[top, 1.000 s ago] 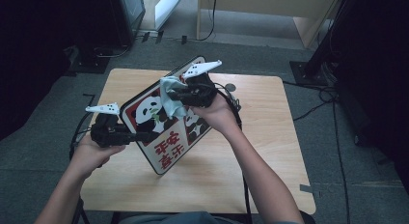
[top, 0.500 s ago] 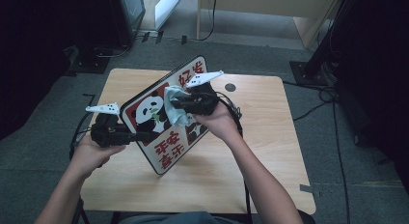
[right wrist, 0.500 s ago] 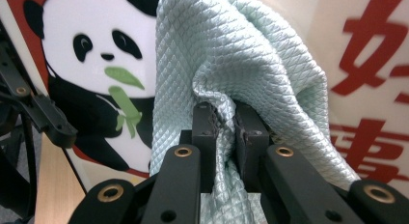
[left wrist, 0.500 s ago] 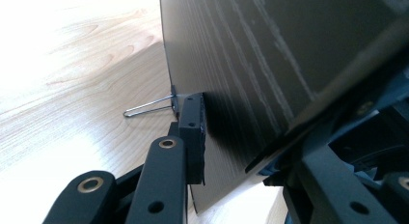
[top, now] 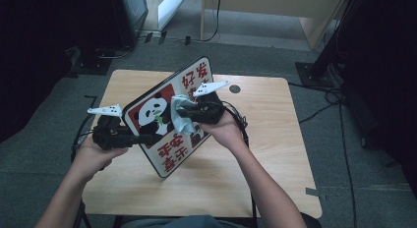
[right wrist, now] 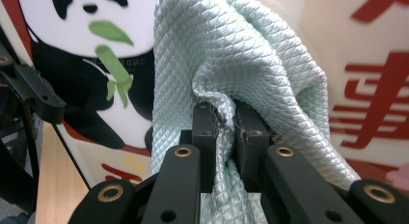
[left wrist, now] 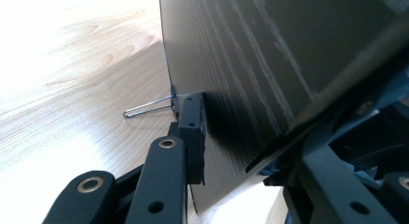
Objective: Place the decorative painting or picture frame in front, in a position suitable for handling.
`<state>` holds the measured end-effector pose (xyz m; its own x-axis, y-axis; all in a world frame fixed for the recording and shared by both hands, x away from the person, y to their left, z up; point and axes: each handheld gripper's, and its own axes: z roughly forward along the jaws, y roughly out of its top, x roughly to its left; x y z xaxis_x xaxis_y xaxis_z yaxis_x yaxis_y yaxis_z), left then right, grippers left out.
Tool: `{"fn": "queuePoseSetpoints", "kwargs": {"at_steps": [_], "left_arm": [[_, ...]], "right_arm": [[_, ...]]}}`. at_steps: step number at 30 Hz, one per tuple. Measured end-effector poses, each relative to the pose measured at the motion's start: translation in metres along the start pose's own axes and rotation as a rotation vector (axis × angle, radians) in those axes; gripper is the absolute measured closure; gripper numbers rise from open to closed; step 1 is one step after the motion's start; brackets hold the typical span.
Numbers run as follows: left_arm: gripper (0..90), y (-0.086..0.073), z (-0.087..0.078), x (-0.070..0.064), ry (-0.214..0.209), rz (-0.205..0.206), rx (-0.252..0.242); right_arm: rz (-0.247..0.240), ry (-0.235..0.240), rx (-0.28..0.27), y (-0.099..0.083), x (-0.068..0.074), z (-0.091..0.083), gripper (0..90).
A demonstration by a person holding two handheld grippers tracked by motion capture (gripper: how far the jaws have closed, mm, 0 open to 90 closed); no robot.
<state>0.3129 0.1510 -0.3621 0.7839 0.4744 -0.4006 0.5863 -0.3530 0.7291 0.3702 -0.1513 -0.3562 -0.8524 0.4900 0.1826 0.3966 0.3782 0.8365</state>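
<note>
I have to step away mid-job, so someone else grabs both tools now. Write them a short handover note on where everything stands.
Left hand-held gripper: shut on the left edge of the panda sign board, holding it tilted up with its lower corner at the wooden table.
Right hand-held gripper: shut on a bunched pale green cloth, pressed against the board's printed face beside the panda.
Done: board propped, cloth on the face.
Left: wiping appears underway; how much is clean cannot be told.

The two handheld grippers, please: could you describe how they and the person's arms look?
Both are matte black. The left gripper and right gripper each carry a pale three-cornered plate on top and trail a black cable. In the gripper views, the jaws are flat black link bars with brass-coloured pivot rivets and blocky pads. The forearms are bare, with no sleeves in sight.
</note>
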Motion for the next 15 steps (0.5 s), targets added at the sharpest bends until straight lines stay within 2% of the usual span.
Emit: {"fn": "queuePoseSetpoints", "kwargs": {"at_steps": [15], "left_arm": [[70.0,0.0,0.0,0.0,0.0,0.0,0.0]], "right_arm": [[0.028,0.0,0.023,-0.026,-0.004,0.007,81.3]]}}
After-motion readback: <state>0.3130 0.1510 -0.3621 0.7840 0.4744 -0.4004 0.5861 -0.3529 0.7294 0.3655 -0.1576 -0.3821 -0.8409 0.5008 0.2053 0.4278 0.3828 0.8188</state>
